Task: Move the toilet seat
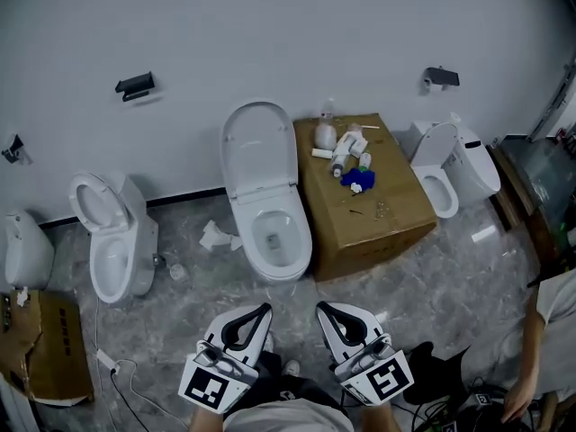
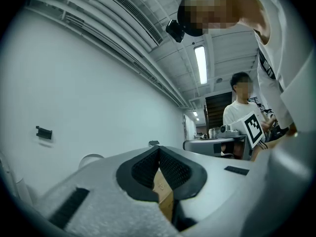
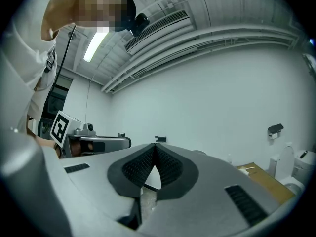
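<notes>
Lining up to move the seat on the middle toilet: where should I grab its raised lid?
Take the lid by its free top rim, coming from the front over the bowl. It stands up toward the wall, hinged at the bowl's back, so that thin edge likely gives most leverage. The box crowds its right side.

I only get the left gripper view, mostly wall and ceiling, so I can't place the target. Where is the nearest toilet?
Observer: On the floor just ahead of the left gripper stands a toilet, its lid raised against the wall.
Operator: Anything beside it?
Observer: A cardboard box stands close on its right, with bottles on top.
Operator: Is the other hand carrying something?
Observer: No, the right gripper is shut and empty.
</notes>
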Demonstrator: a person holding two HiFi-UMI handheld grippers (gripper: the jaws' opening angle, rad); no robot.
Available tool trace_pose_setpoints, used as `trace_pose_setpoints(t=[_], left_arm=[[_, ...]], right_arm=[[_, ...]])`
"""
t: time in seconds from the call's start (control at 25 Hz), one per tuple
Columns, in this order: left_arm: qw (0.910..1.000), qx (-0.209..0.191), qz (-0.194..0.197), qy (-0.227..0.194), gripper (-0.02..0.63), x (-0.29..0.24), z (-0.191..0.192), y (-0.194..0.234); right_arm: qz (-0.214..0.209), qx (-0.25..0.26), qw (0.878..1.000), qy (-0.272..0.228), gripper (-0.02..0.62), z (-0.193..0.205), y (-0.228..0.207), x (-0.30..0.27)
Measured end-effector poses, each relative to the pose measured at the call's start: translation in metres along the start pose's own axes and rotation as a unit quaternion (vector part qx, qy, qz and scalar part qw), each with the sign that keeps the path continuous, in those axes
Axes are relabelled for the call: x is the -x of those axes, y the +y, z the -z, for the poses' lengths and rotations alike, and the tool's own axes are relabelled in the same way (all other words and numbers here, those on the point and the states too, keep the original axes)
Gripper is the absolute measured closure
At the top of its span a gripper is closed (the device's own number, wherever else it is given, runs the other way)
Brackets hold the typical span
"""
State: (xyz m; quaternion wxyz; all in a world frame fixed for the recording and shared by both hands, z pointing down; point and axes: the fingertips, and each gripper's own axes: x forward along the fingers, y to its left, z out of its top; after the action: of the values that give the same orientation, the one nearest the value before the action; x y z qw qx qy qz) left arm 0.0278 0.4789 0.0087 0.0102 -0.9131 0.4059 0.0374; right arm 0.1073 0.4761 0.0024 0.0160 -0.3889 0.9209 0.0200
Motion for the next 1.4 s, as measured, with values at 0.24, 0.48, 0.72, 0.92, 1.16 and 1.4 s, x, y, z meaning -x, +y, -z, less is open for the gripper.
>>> trace_pose_setpoints(t=[0.24, 0.48, 0.72, 0.92, 1.16, 1.4], left_arm=[[0.9999, 0.006, 0.009, 0.007, 0.595, -0.02, 0.007, 0.037], [0.9998, 0.009, 0.019, 0.007, 0.595, -0.039, 0.009, 0.079], [0.9994, 0.013, 0.033, 0.003, 0.595, -0.049, 0.01, 0.111], [0.9992, 0.016, 0.037, 0.003, 0.595, -0.065, 0.012, 0.132], [0.999, 0.024, 0.036, 0.008, 0.595, -0.092, 0.023, 0.15], [0.9992, 0.03, 0.023, 0.016, 0.595, -0.133, 0.034, 0.168]], right_arm=[[0.004, -0.003, 1.0, 0.008, 0.584, 0.006, -0.016, -0.038], [0.012, -0.001, 1.0, 0.013, 0.584, 0.008, -0.031, -0.08], [0.021, 0.007, 1.0, 0.012, 0.584, 0.007, -0.036, -0.115], [0.027, 0.007, 0.999, 0.019, 0.584, 0.011, -0.049, -0.136], [0.028, 0.001, 0.999, 0.024, 0.584, 0.022, -0.076, -0.154], [0.014, -0.007, 1.0, 0.022, 0.584, 0.03, -0.117, -0.176]])
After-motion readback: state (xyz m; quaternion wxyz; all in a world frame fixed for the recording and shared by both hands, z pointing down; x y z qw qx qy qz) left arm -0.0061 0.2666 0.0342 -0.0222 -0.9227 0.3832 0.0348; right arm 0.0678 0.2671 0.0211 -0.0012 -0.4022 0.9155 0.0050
